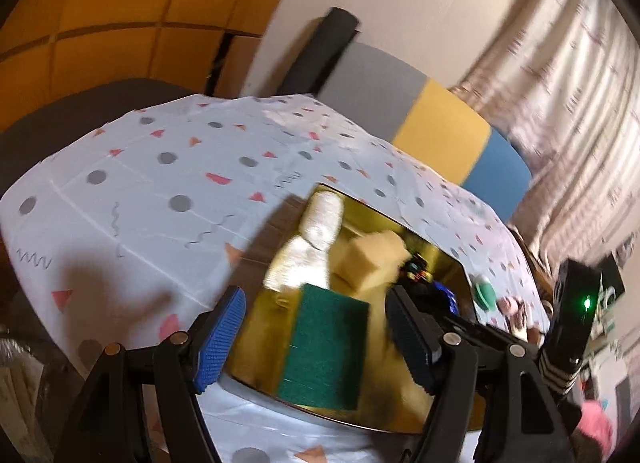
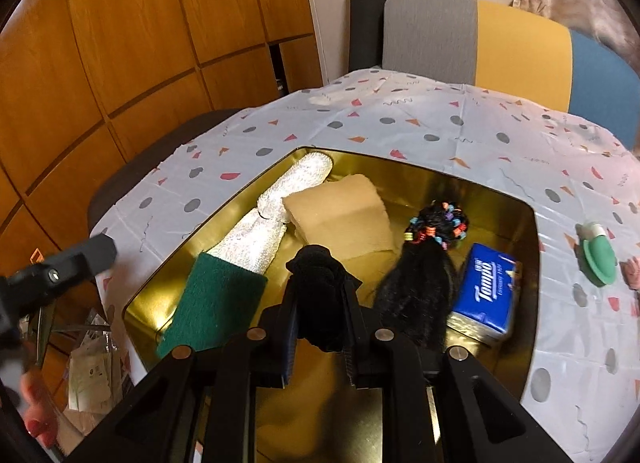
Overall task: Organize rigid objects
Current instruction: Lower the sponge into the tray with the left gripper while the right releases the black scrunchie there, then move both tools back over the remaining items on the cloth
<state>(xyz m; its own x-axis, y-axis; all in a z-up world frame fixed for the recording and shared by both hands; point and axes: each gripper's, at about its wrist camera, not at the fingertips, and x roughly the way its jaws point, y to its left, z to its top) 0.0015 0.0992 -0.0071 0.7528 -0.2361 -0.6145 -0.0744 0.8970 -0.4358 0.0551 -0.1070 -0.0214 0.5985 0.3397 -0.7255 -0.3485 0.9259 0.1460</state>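
A gold tray [image 2: 460, 183] on the patterned tablecloth [image 2: 400, 111] holds a white rolled towel [image 2: 276, 207], a beige sponge [image 2: 344, 215], a green scouring pad [image 2: 216, 303], a black hairpiece with coloured bands [image 2: 424, 279] and a blue tissue pack [image 2: 484, 291]. My right gripper [image 2: 320, 303] is shut on a black velvety bundle [image 2: 318, 267] above the tray's near part. In the left wrist view my left gripper [image 1: 316, 343] stands open above the tray [image 1: 432, 247], and the green pad [image 1: 324, 347] lies below, between its blue-padded fingers [image 1: 222, 339]. Nothing is gripped there.
A green round lid [image 2: 598, 259] and a pink item [image 2: 632, 271] lie on the cloth right of the tray. A chair with a grey, yellow and blue back [image 2: 520, 43] stands behind the table. Wooden cabinets [image 2: 120, 43] fill the left. A person's fingers [image 2: 36, 419] show at the lower left.
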